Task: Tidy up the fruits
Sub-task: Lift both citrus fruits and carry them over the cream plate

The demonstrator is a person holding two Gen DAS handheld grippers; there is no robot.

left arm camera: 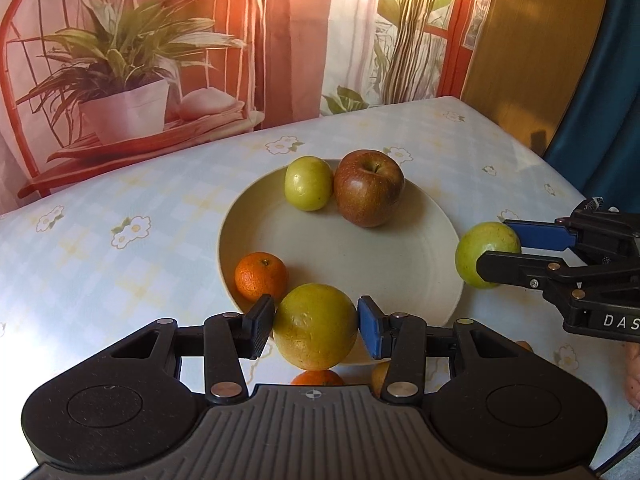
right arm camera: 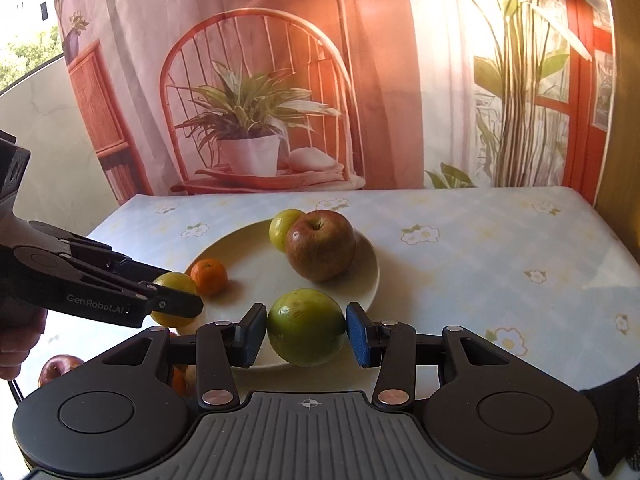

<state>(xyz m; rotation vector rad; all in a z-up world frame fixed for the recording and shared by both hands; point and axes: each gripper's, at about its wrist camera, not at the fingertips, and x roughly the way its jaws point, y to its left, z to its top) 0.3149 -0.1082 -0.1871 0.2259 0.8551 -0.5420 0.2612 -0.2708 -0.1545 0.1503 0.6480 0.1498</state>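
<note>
A cream plate (left arm camera: 360,256) (right arm camera: 256,260) on the flowered tablecloth holds a red apple (left arm camera: 369,188) (right arm camera: 321,245), a small yellow-green fruit (left arm camera: 309,183) (right arm camera: 283,227) and a mandarin (left arm camera: 261,276) (right arm camera: 209,277). My left gripper (left arm camera: 316,327) (right arm camera: 176,304) is shut on a yellow citrus fruit (left arm camera: 316,326) (right arm camera: 176,283) over the plate's near rim. My right gripper (right arm camera: 306,332) (left arm camera: 500,250) is shut on a green apple (right arm camera: 306,332) (left arm camera: 480,250), held by the plate's right edge.
More fruit lies near the table's front edge: an orange one (left arm camera: 318,378), and a red apple (right arm camera: 58,368) at the left. A printed backdrop with a chair and plant hangs behind the table (right arm camera: 480,248). A hand (right arm camera: 16,332) holds the left gripper.
</note>
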